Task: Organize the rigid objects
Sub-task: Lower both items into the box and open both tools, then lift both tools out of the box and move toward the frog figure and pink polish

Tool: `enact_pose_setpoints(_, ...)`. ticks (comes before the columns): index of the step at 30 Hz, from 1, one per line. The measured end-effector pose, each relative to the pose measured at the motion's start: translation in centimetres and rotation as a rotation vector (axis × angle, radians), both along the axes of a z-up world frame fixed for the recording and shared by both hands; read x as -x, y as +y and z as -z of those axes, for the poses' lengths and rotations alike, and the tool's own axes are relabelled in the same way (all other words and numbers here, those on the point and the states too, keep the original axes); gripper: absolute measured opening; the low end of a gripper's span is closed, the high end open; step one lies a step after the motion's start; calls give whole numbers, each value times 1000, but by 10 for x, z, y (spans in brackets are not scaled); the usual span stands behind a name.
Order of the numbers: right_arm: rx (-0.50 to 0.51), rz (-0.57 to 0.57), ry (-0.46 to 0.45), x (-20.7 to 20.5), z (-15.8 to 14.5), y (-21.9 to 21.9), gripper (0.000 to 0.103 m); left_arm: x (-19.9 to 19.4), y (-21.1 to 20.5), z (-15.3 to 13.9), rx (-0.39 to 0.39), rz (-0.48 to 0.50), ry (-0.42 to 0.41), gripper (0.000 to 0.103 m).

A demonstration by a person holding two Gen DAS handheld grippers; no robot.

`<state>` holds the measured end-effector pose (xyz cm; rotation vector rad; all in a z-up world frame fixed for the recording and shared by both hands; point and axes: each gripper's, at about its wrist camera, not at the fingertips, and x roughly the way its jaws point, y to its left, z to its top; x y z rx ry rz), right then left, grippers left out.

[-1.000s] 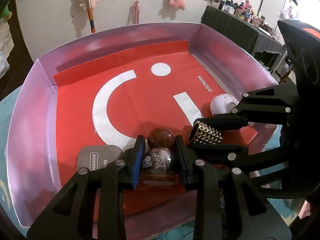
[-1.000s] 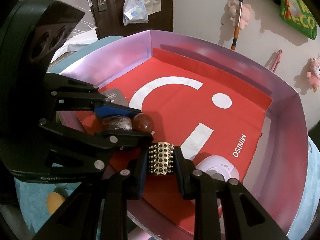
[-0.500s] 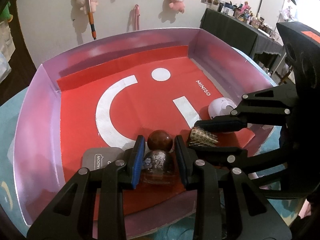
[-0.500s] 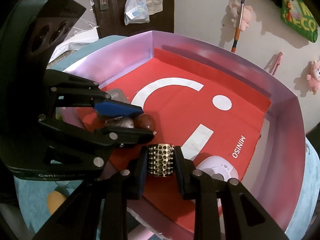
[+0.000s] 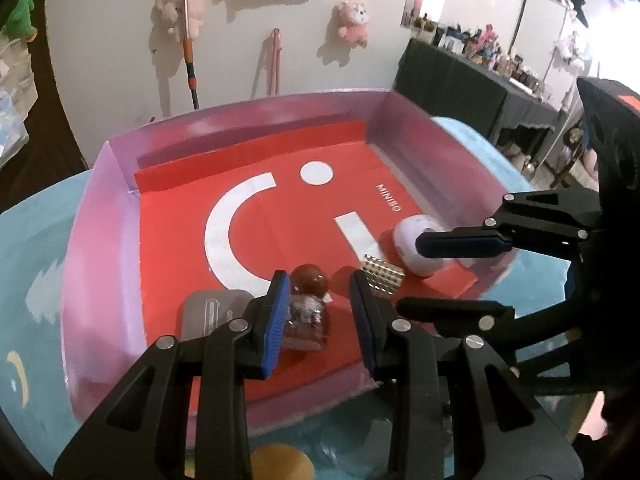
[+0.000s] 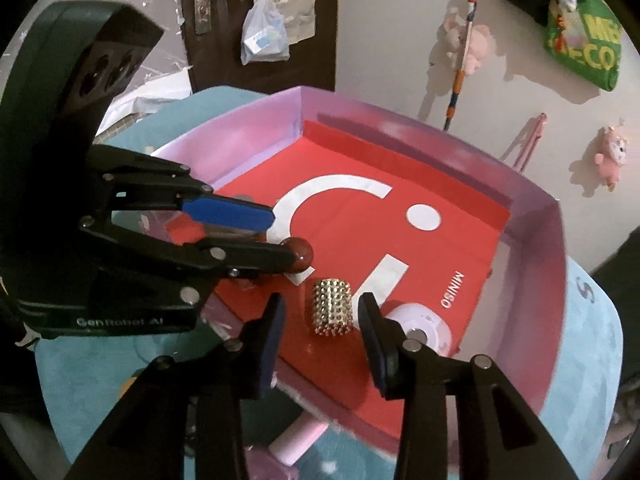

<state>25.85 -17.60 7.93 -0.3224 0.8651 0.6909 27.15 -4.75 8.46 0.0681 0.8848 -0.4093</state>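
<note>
Grippers both angle steeply down over the near edge of the pink tray (image 5: 100,240) on the worktop. Left hand-held gripper (image 5: 318,280) has its pads parted, clear of the glass bottle (image 5: 308,322) lying on the red floor beside the brown ball (image 5: 310,278). Right hand-held gripper (image 6: 320,300) has just been opening its jaws; the studded gold cylinder (image 6: 332,308) stands loose between them, touching neither pad, near the white case (image 6: 420,324)
</note>
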Motion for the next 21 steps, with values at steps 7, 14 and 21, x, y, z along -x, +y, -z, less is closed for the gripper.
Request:
enact_pose_setpoints(7, -58, 69, -45, 34, -30, -15, 50, 45, 12, -28, 85, -22, -104, 71)
enact_pose_setpoints(14, -98, 138, -105, 83, -55, -22, 63, 93, 23, -47, 115, -49, -175, 73)
enact_pose_setpoints(21, -152, 175, -156, 136, -70, -24, 78, 140, 42, -58, 150, -115, -253, 87)
